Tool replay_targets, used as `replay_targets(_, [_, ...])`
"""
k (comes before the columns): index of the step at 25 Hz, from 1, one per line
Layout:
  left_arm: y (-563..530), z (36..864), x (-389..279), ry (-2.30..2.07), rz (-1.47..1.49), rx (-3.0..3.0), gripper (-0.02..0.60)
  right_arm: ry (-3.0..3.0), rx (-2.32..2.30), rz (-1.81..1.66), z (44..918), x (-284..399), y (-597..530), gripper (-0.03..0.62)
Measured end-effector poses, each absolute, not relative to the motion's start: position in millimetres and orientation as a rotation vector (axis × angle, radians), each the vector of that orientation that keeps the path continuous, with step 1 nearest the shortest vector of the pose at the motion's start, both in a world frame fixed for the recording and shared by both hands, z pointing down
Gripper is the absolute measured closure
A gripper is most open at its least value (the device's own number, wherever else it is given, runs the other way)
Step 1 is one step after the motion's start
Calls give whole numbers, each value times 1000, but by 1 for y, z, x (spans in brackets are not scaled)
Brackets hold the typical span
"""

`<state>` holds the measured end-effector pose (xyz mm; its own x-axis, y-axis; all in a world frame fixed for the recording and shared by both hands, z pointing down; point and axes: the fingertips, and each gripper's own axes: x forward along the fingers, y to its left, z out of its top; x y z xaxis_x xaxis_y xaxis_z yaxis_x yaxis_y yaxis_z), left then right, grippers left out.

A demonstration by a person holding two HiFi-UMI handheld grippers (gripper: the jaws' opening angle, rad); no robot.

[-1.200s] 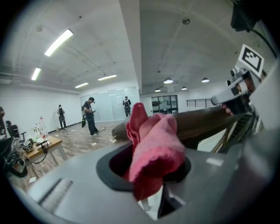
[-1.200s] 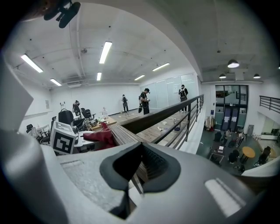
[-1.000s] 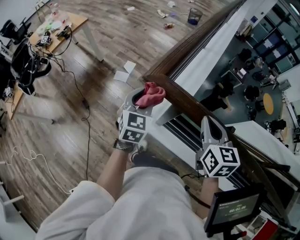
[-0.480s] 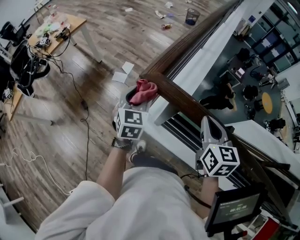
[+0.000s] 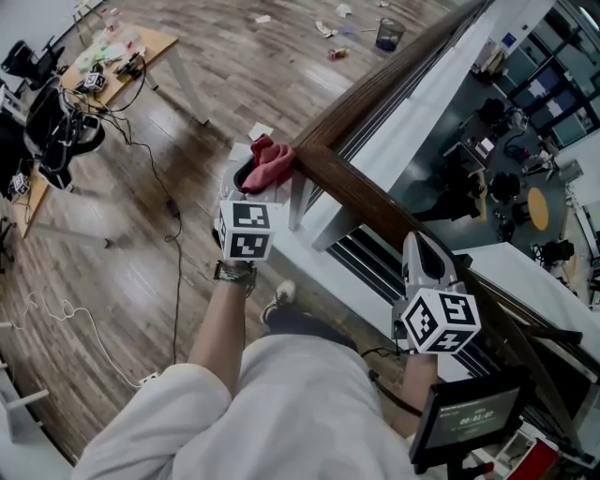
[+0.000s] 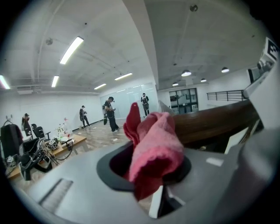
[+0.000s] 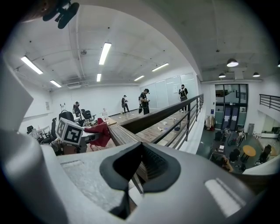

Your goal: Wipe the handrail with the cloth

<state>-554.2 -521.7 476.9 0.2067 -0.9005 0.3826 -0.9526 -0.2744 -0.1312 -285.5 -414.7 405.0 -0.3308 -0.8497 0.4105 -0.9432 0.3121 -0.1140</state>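
L gripper point(image 5: 255, 187) is clamped tight on a bunched pink cloth point(image 5: 270, 159). The wad sticks out past the jaws, so fabric, not plastic, meets the wood. Cloth sits at the corner of the wooden handrail point(image 5: 375, 202), prob. touching its outer edge, though that's hard to confirm from above. R gripper point(image 5: 419, 248), jaws closed w/ nothing in them, hangs over the near stretch of rail, well apart from the cloth. It's likely just parked clear of the wipe path.

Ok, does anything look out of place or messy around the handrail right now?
Only floor litter: paper scraps lie scattered near a dark bin beside the far handrail, and a loose sheet lies by the rail's corner. The cloth sits bunched in the left gripper.
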Motion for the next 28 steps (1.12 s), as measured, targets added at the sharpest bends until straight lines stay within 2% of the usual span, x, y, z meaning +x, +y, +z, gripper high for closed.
replay_targets(10, [-511,470,-519,-1779,600,2429,453,-2316,1665,518,408,-269,-398,591])
replay_targets(28, [-472,464,-441,-1671,585,2514,454,-2191,1844,541,407,-175,-334,591])
